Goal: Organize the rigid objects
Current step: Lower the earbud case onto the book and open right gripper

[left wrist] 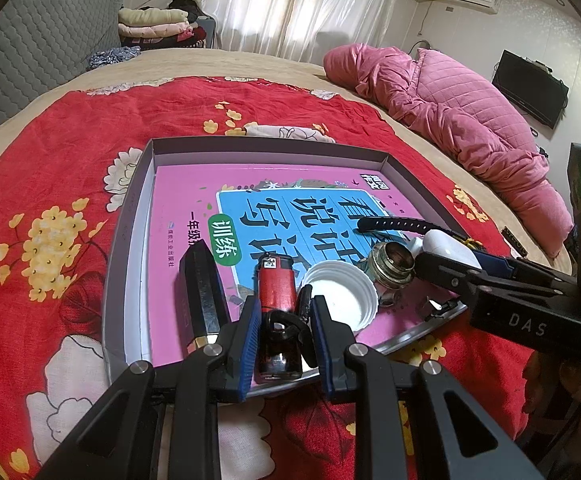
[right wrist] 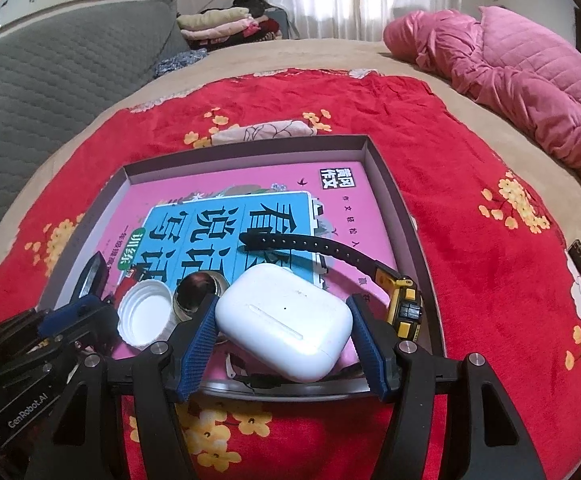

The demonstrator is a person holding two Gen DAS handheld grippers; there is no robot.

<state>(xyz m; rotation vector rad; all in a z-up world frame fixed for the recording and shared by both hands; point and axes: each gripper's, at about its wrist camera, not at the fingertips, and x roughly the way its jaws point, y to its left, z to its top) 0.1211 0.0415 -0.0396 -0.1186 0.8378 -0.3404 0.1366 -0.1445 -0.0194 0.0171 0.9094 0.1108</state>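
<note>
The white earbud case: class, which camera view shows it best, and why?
The right wrist view: the white earbud case fills the space between the right gripper pads, lid seam visible. In the left wrist view only its top shows, behind the right gripper's fingers.

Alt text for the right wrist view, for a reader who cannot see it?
The right gripper brackets a white rounded plastic earbud case inside a shallow grey cardboard tray lined with a pink and blue book cover. Beside it lie a white plastic bottle cap and a black-strapped yellow watch. The tray sits on a red floral cloth.
</note>
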